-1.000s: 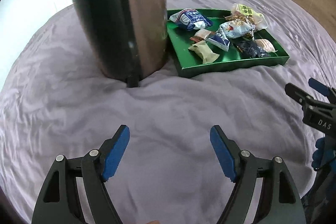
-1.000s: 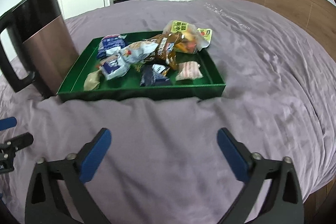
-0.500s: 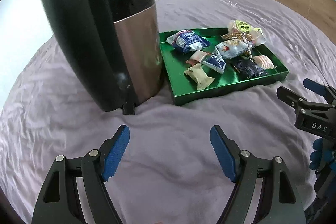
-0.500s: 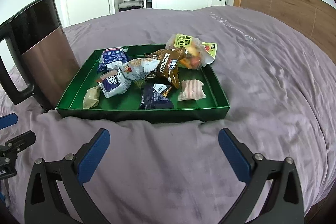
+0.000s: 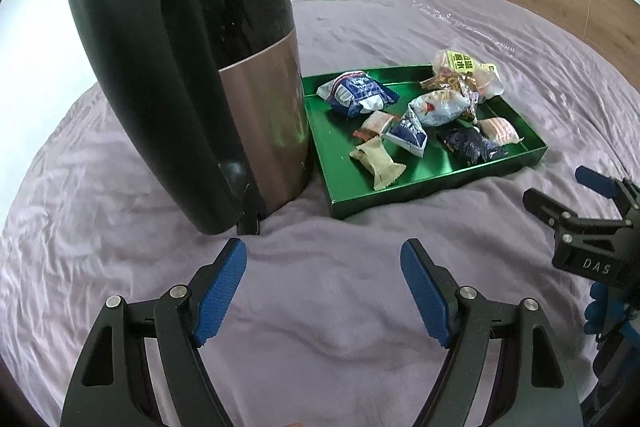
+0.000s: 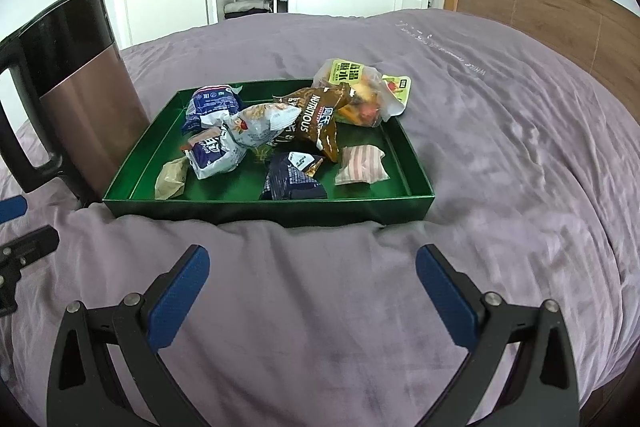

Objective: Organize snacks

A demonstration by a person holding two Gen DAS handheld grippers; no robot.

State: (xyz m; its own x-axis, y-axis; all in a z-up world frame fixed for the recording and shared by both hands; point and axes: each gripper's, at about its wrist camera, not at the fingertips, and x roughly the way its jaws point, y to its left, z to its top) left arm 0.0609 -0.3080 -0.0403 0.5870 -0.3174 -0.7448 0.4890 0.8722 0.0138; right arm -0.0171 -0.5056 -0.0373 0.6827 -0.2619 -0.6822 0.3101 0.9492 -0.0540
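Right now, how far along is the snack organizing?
Done: the snack packets, such as the brown packet, lie jumbled in the green tray beside the kettle. In hand: nothing; the left gripper and right gripper are open above the purple bedcover. Left: apparently all the sorting.

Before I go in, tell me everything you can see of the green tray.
The green tray is a shallow rectangular box with low upright walls and a glossy, metallic-looking green inside. It lies flat on the purple bedspread, one short wall close against the black and copper kettle; actual contact is unclear. Loose wrapped snacks lie in it, and one clear bag sticks out over the far corner. Neither gripper touches it.
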